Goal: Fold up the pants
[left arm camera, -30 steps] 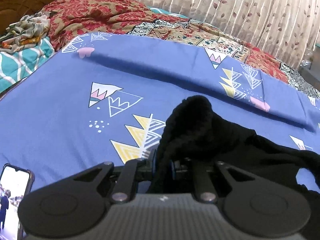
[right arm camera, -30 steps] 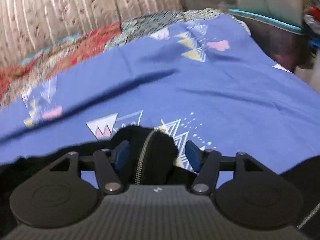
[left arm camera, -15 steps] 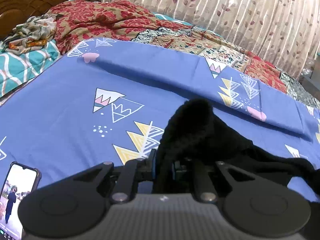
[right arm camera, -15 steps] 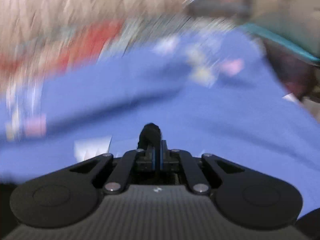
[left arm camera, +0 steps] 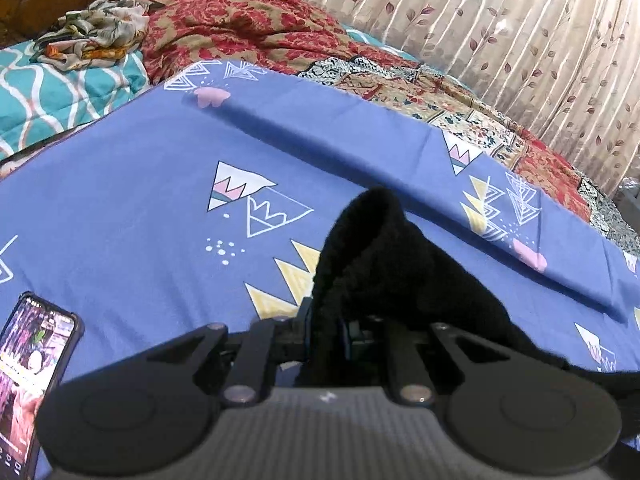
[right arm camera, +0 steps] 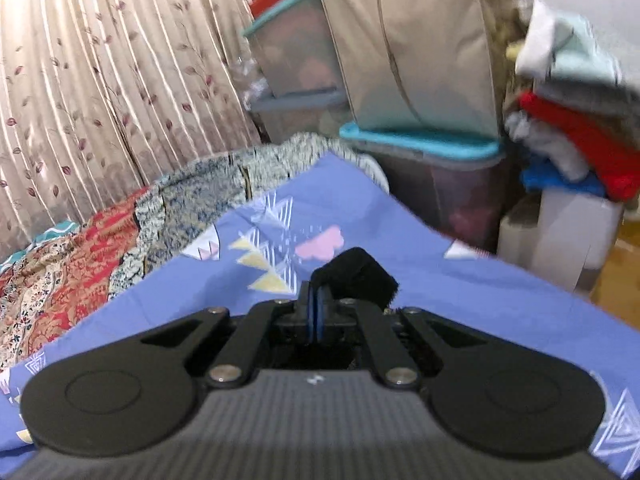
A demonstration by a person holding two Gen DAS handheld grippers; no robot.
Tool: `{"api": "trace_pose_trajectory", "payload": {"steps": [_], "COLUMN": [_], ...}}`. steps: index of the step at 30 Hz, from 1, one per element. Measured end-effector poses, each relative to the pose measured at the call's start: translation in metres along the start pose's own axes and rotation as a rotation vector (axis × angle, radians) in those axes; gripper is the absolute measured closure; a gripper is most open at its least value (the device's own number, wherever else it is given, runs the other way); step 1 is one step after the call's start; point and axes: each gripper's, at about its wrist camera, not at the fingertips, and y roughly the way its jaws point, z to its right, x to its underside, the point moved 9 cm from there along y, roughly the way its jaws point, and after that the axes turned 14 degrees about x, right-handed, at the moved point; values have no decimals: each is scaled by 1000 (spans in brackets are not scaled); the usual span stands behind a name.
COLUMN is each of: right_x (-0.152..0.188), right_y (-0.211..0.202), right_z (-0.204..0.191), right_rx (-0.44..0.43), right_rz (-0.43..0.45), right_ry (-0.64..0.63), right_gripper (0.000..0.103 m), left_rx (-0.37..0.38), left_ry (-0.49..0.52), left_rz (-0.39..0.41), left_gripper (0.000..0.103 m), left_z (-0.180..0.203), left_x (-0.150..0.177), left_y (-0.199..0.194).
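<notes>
Where the curtain (right arm camera: 100, 80) ends, lidded storage bins (right arm camera: 296, 40) hold blurred contents.

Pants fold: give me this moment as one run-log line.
stage: both grips set | left gripper: shut on black pants | right gripper: shut on pants edge | surface: blue bedsheet | nearby: phone at left

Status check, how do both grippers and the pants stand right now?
Left gripper shut on black pants. Right gripper shut on them too. Phone beside, not blocking.
</notes>
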Motion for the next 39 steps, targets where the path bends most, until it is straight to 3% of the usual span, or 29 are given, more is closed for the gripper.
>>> {"api": "trace_pose_trajectory", "payload": {"steps": [6,10,13,16,18,21,23,24,26,29,33,36,39], "right_x": [11,-10,-14,10,46,120,160,173,181,155,129,148,194], "right_y": [11,-5,-33,-65,-85,-97,-99,-103,-112,-125,-145,-171,-205], "right_z": [-5,4,36,94,143,225,283,307,333,306,195,88,-8], "right_rx": [-9,-119,-199,-216,-174,-22,175,232,234,133,-131,-343,-512], "right_rz": [-113,-119,-118,-128,-156,-259,-320,-342,-341,-275,-251,-287,-348], "right_ry": [113,259,334,359,345,341,376,433,576,536,308,79,-158], "right_gripper": [99,99,99,99,99,91,88,88,89,89,83,65,62], "left_rx": [7,83,115,140,140,95,92,86,72,75,84,99,134], "left_ry": [-43,-124,-108,-77,-51,-35,-31,-32,-44,-63,-91,-112,-117], "left_rz": [-4,60,99,103,80,23,-29,-44,-57,-29,6,8,-27], "left_gripper": [91,91,91,91,85,63,61,62,62,61,58,56,55], "left_z": [-4,-5,-5,-5,-8,-18,-22,-23,-26,-29,-34,-33,-31], "left_x": [-4,-11,-7,12,34,70,94,101,109,108,108,118,136], "left_y": [5,-11,-32,-58,-76,-96,-105,-110,-119,-135,-150,-159,-165]}}
